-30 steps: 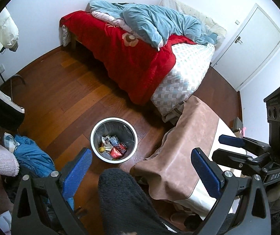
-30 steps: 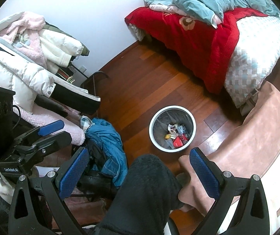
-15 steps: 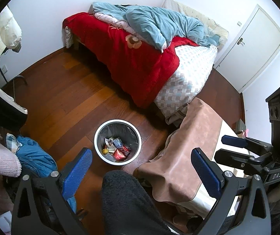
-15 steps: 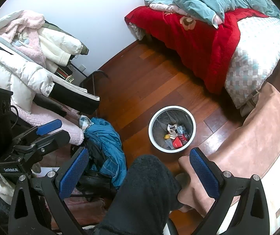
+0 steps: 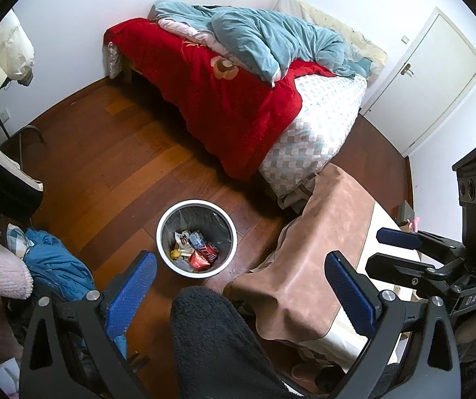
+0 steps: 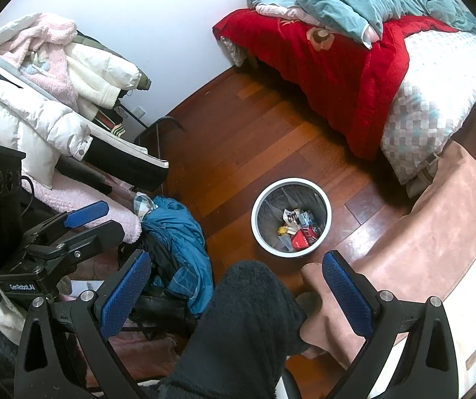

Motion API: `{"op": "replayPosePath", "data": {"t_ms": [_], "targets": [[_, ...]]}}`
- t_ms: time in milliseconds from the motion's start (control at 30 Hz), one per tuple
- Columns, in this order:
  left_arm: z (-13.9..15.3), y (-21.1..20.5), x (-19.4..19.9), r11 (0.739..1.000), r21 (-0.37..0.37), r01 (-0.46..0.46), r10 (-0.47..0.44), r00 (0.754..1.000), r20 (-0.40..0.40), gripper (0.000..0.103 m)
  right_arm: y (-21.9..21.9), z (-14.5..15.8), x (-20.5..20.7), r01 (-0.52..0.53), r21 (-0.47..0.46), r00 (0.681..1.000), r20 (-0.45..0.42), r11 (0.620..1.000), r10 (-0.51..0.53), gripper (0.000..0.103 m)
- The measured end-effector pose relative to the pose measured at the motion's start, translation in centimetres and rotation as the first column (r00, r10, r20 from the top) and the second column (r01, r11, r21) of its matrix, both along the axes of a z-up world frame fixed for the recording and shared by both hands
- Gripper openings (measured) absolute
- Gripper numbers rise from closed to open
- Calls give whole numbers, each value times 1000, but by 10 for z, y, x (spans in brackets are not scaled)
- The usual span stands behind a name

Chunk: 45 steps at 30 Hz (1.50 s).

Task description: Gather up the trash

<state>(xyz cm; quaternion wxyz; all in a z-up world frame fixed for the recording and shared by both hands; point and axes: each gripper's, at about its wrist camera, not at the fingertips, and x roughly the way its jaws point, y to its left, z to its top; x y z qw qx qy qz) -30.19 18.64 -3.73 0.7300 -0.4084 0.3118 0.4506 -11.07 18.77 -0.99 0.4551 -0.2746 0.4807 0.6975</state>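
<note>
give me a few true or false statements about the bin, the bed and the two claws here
1. The white trash bin stands upright on the wooden floor. True.
2. The bin is empty. False: wrappers and a red packet lie at its bottom.
3. The left claw is shut on a piece of trash. False: its jaws are wide apart and hold nothing.
4. A red blanket hangs over the side of the bed, with a light blue duvet bunched on top. True.
5. The right claw is open. True.
6. The white door stands open. False: it is closed.
</note>
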Motion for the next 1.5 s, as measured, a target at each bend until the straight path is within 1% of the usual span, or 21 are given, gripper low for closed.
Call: {"op": "replayPosePath", "data": {"t_ms": [500,1500], "targets": [[3,2,-3,1000,-1,4,-4,1000,5,103,-9,2,2,-29,-3,1000,6,1000,29,103],[7,0,-1,1000,-9,8,-8,1000,13,103,-13,3,1,-33,-3,999,16,999,33,103]]}}
